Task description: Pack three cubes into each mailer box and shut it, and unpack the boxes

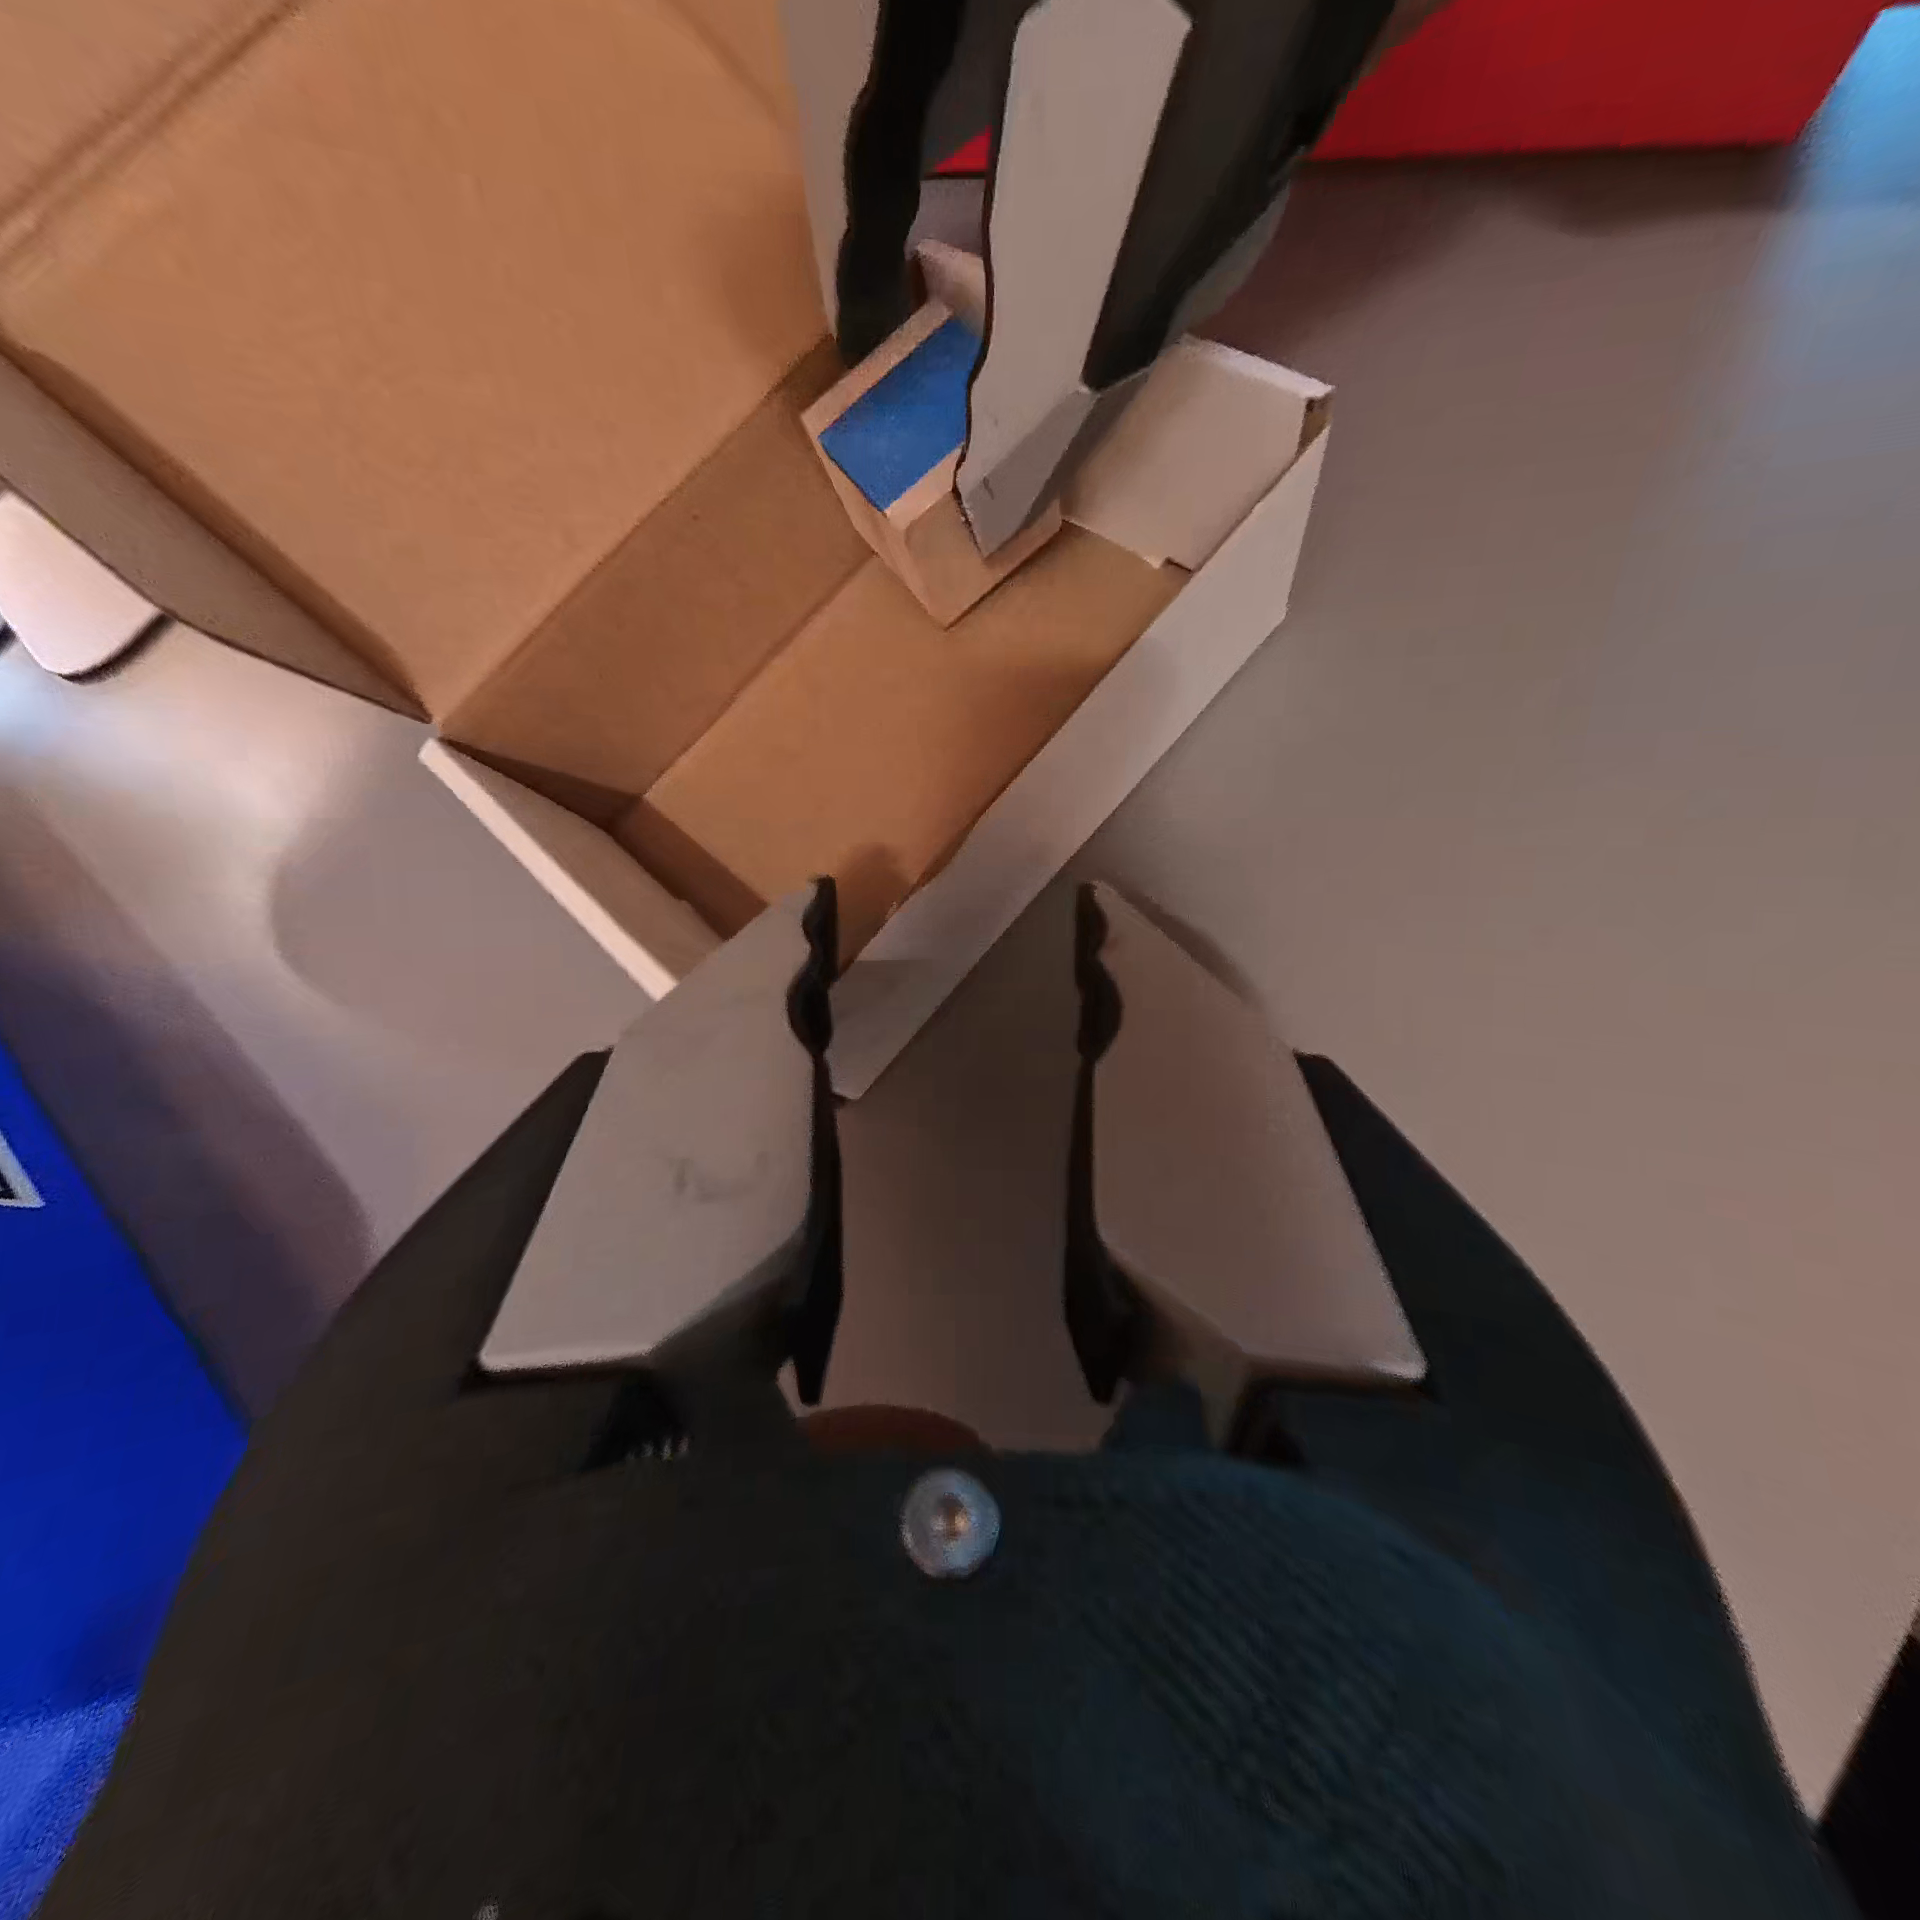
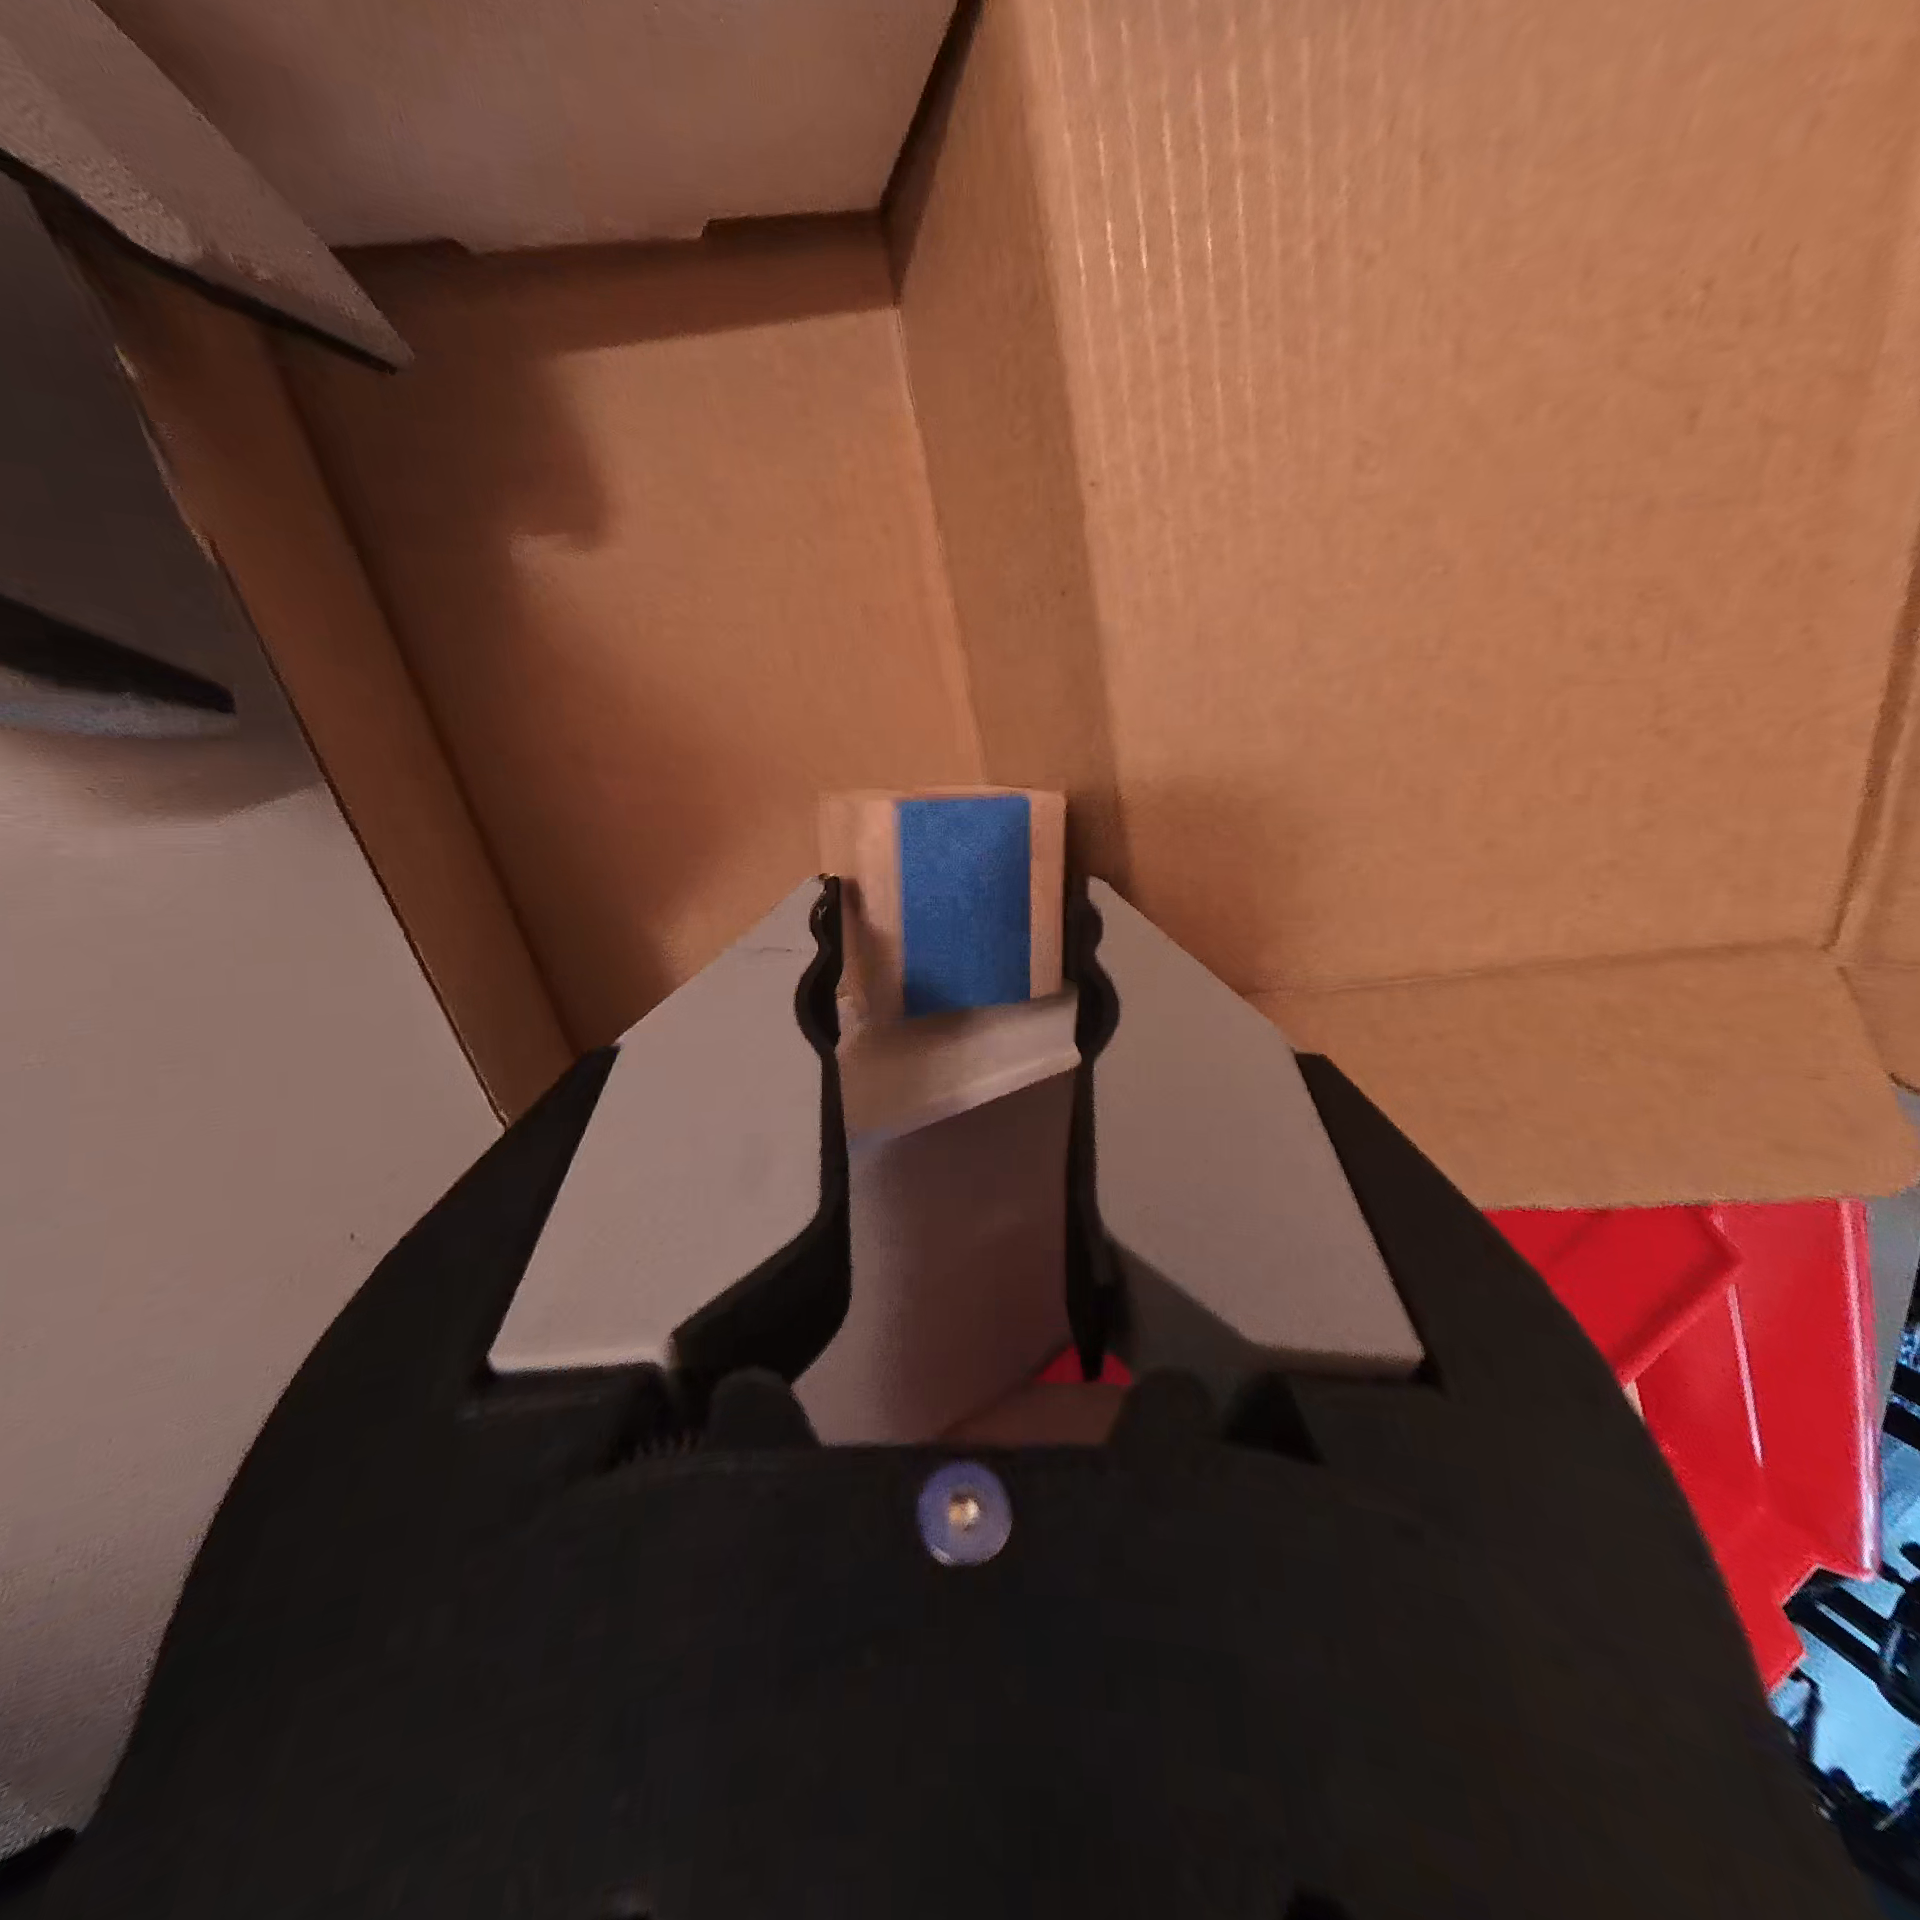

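Observation:
A white mailer box (image 1: 1174, 665) with a brown inside stands open on the grey table, its lid (image 1: 416, 312) folded back. My right gripper (image 2: 956, 909) is shut on a wooden cube with a blue face (image 2: 961, 894); both pads press its sides. In the left wrist view the right gripper (image 1: 935, 416) holds this cube (image 1: 894, 426) at the far corner of the box, by the lid. My left gripper (image 1: 956, 914) is open and empty, over the box's near corner. The box floor (image 2: 675, 623) that shows is bare.
A red bin (image 1: 1558, 73) stands behind the box and also shows at the right of the right wrist view (image 2: 1714, 1403). A blue thing (image 1: 83, 1351) lies at the left edge. Grey table (image 1: 1558, 727) spreads to the right of the box. The gap from one gripper's tips to the other's is roughly 11 cm. The left tips stand about 20 cm off the blue thing (image 1: 83, 1351).

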`<act>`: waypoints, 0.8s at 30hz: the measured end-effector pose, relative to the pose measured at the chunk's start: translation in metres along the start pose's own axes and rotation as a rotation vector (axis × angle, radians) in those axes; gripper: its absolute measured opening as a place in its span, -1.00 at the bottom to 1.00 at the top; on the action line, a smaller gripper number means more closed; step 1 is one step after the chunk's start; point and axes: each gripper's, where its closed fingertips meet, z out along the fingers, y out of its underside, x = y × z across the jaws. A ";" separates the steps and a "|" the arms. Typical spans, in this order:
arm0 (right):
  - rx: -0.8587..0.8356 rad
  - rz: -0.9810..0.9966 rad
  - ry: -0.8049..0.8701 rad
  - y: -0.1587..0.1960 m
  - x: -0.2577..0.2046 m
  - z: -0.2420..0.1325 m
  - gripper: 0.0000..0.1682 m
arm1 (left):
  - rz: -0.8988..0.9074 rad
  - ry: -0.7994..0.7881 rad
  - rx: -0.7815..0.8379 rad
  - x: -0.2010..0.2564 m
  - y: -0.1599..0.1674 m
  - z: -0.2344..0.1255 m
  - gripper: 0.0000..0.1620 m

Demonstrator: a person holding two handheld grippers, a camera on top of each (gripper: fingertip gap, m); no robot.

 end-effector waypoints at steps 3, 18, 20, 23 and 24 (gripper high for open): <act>0.033 0.024 0.031 0.000 0.004 -0.009 -0.49 | -0.014 0.028 -0.015 0.008 -0.001 0.001 -0.35; 0.647 0.343 0.116 0.038 -0.029 -0.119 -0.54 | -0.342 -0.142 -0.065 -0.133 0.034 -0.130 -0.09; 0.715 0.400 0.077 0.043 -0.032 -0.127 -0.55 | -0.381 -0.227 -0.165 -0.173 0.056 -0.142 -0.06; 0.785 0.450 0.012 0.045 -0.038 -0.134 -0.54 | -0.528 -0.254 -0.343 -0.214 0.095 -0.139 -0.05; 0.791 0.449 0.017 0.046 -0.038 -0.136 -0.55 | -0.588 -0.221 -0.395 -0.218 0.105 -0.134 -0.06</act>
